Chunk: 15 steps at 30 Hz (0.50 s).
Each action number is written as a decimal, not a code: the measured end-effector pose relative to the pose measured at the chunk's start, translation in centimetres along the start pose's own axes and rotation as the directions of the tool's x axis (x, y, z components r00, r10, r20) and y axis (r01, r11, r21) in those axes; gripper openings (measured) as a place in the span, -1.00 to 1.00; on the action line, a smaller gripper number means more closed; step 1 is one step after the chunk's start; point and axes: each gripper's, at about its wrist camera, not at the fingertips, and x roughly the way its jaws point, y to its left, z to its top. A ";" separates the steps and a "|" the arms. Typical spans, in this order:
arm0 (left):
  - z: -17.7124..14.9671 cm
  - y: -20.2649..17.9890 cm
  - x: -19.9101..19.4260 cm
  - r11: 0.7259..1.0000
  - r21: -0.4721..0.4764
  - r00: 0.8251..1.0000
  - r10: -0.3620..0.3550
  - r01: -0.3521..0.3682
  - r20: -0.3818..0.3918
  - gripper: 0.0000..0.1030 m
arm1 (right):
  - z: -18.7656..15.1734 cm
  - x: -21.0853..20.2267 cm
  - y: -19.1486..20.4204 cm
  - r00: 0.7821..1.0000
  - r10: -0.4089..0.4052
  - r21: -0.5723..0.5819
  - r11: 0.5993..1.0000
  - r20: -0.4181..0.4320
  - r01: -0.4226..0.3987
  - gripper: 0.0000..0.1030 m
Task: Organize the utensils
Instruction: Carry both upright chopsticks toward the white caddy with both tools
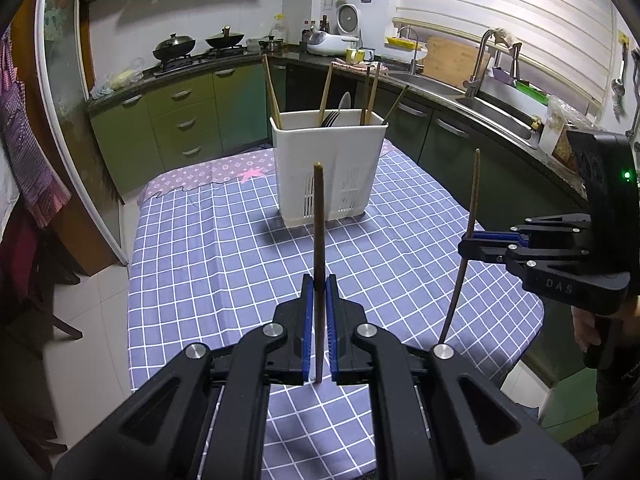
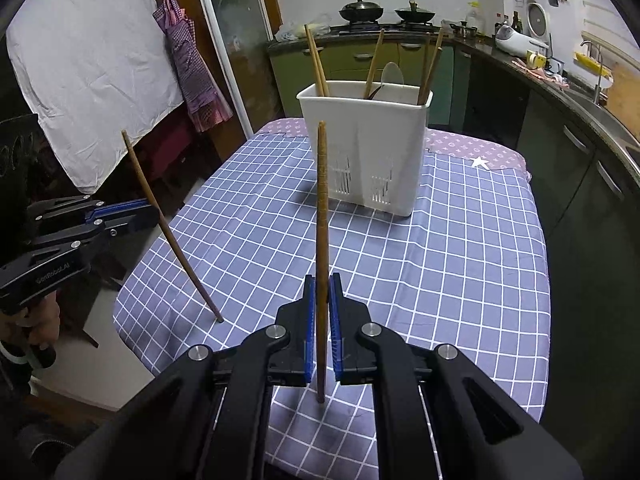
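A white utensil holder (image 1: 329, 168) stands at the far side of the table, with several wooden chopsticks, a fork and a spoon in it; it also shows in the right wrist view (image 2: 366, 148). My left gripper (image 1: 319, 292) is shut on a dark brown chopstick (image 1: 319, 224), held upright above the cloth. My right gripper (image 2: 322, 292) is shut on a second brown chopstick (image 2: 322, 208), also upright. Each gripper shows in the other's view: the right gripper (image 1: 466, 246) with its chopstick (image 1: 466, 240), and the left gripper (image 2: 154, 216) with its chopstick (image 2: 168, 224).
The table has a blue checked cloth (image 1: 224, 264) with a purple patterned strip at the far end. Green kitchen cabinets (image 1: 176, 120), a stove with woks (image 1: 200, 46) and a sink (image 1: 492, 108) ring the table. An apron (image 2: 188, 60) hangs on the left.
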 end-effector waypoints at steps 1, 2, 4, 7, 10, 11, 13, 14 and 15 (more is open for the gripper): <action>0.1 -0.1 0.0 1.000 0.001 1.000 0.000 0.000 0.001 -0.88 | 0.0 -0.1 0.0 1.000 0.000 0.000 1.000 0.002 0.000 -0.85; 0.2 -0.1 0.0 1.000 0.002 1.000 0.000 0.000 0.002 -0.88 | 0.1 -0.1 0.0 1.000 0.000 -0.001 1.000 0.003 0.000 -0.85; 0.2 -0.2 0.1 1.000 0.005 1.000 -0.002 0.002 0.002 -0.88 | 0.1 -0.1 0.1 1.000 0.001 -0.003 1.000 0.005 -0.001 -0.85; 0.3 -0.3 0.2 1.000 0.006 1.000 -0.003 0.003 0.001 -0.88 | 0.2 -0.1 0.1 1.000 0.001 -0.003 1.000 0.005 -0.001 -0.85; 0.5 -0.4 0.2 1.000 0.005 1.000 -0.004 0.004 0.003 -0.88 | 0.3 -0.1 0.0 1.000 0.001 -0.002 1.000 0.008 -0.001 -0.85; 0.6 -0.4 0.2 1.000 0.006 1.000 -0.004 0.004 0.005 -0.88 | 0.3 -0.1 0.0 1.000 0.002 -0.003 1.000 0.010 -0.002 -0.85; 0.8 -0.3 0.1 1.000 0.007 1.000 -0.004 0.004 0.010 -0.88 | 0.5 -0.2 0.0 1.000 0.003 -0.003 1.000 0.014 -0.003 -0.85; 0.9 -0.3 0.0 1.000 0.007 1.000 -0.004 0.004 0.013 -0.88 | 0.6 -0.3 0.0 1.000 0.004 -0.004 1.000 0.016 -0.004 -0.85; 1.0 -0.3 0.0 1.000 0.007 1.000 -0.004 0.004 0.015 -0.88 | 0.7 -0.3 0.0 1.000 0.004 -0.005 1.000 0.018 -0.004 -0.85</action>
